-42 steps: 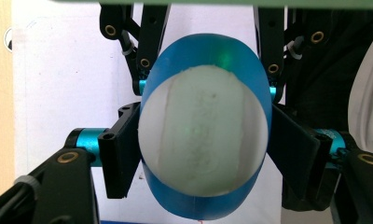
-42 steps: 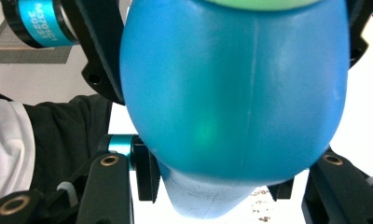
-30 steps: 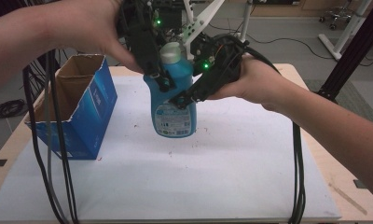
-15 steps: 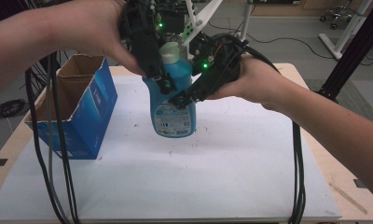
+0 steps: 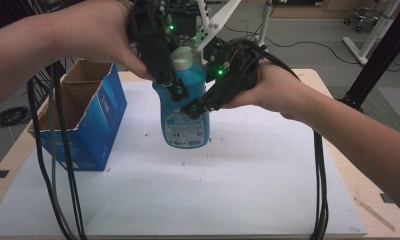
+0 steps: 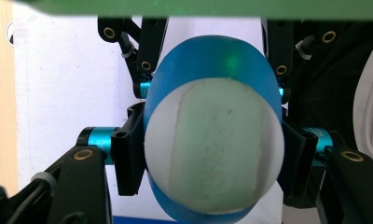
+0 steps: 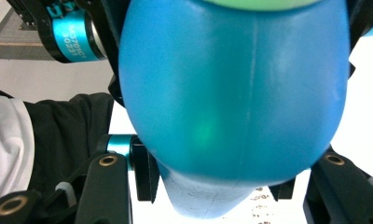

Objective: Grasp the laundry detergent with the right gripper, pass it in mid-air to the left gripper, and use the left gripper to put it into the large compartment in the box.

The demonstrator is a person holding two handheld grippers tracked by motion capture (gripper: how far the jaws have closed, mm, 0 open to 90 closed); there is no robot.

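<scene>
A blue detergent bottle [image 5: 185,117] with a pale cap [image 5: 182,57] is upright at the middle of the white table top [image 5: 228,190]. I cannot tell if its base touches the surface. My left gripper [image 5: 171,88] reaches down from the upper left and is shut on the bottle's upper body. The left gripper view looks down on the cap [image 6: 215,154], with a jaw pressed on each side of the bottle [image 6: 212,63]. My right gripper [image 5: 198,104] comes in from the right and is shut on the bottle's middle. The bottle's blue body [image 7: 231,93] is wedged between its jaws.
An open blue cardboard box [image 5: 95,122] stands at the table's left, close to the bottle. Black cables hang over the front left [image 5: 53,170] and along the right forearm [image 5: 318,180]. White frame legs [image 5: 215,22] stand behind the table.
</scene>
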